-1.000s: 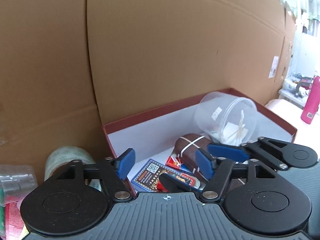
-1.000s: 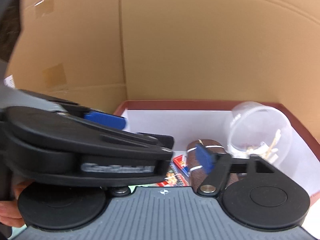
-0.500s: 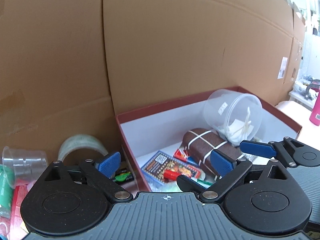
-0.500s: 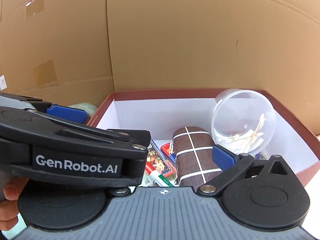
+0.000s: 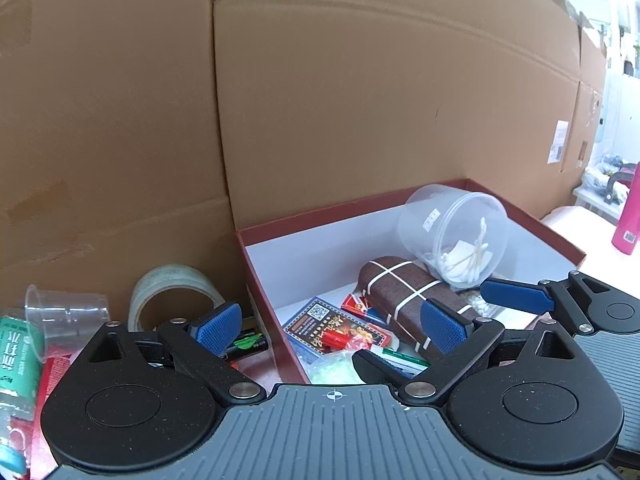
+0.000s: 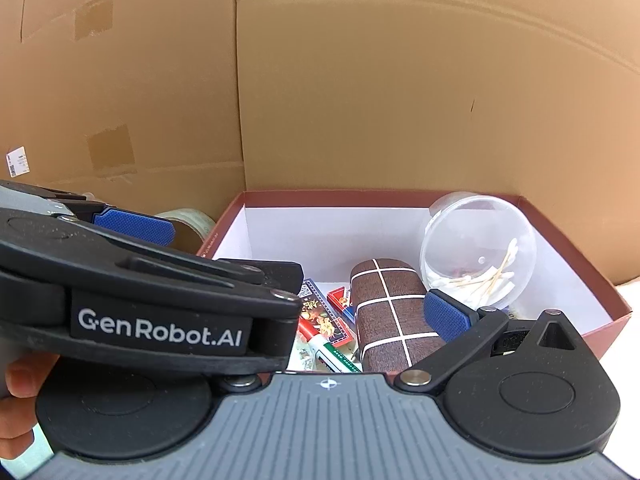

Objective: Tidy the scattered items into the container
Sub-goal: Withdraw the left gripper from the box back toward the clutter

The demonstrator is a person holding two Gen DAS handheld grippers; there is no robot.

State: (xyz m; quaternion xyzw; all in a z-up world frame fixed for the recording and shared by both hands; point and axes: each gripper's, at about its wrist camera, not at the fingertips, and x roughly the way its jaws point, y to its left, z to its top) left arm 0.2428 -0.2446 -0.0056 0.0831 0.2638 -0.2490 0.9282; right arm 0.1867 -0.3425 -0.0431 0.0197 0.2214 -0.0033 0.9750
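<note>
- Viewing both wrist cameras, I find my left gripper (image 5: 332, 328) angled downward over the near-left corner of the red box (image 5: 532, 220), jaws just spread wide, nothing between them.
- My right gripper (image 6: 332, 312) sits beside it, jaws likewise just opened, empty.
- Tape roll (image 5: 172, 296) and plastic cup (image 5: 64, 320) lie outside the box.

box (image 5: 532, 222): tub (image 5: 456, 232), pouch (image 5: 404, 288) inside | tape roll (image 5: 172, 292) left outside
</note>
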